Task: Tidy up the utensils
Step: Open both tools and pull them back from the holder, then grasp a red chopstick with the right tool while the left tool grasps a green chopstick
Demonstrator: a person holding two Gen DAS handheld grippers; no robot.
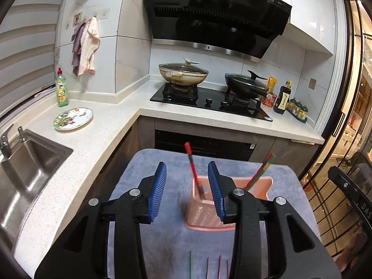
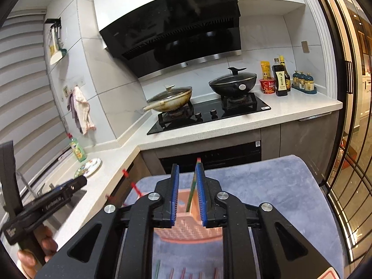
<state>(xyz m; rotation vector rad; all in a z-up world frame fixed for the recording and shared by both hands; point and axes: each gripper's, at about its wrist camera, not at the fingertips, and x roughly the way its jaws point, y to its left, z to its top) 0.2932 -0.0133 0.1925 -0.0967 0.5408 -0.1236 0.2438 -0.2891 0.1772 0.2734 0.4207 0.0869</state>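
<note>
Nearest the cameras, along the near edge of the grey mat (image 1: 267, 237) that covers the small worktop, several thin chopsticks (image 1: 191, 265) lie flat and side by side, green and pinkish ones, only their ends showing. Just beyond them the left gripper (image 1: 187, 190) hangs with its blue fingers (image 1: 159, 190) spread and nothing between the pads; the red chopstick (image 1: 194, 169) stands free in the gap, already leaning inside the pink holder (image 1: 204, 216). The right gripper (image 2: 187, 194) has its fingers only narrowly parted over the same holder, a green chopstick (image 2: 191, 190) standing between the pads; whether a pad touches it I cannot tell, though it looks let go. The holder sits toward the middle of the mat, with another red-and-green chopstick (image 1: 261, 172) leaning at its far right corner. These sticks should be light, stiff and smooth, apt to slip or swivel between ribbed pads, so I would pinch one across its thicker upper third and lift gently off the soft mat. Further off are the sink (image 1: 34, 162), a patterned plate (image 1: 73, 118) and the hob with two lidded pans (image 1: 183, 74).
</note>
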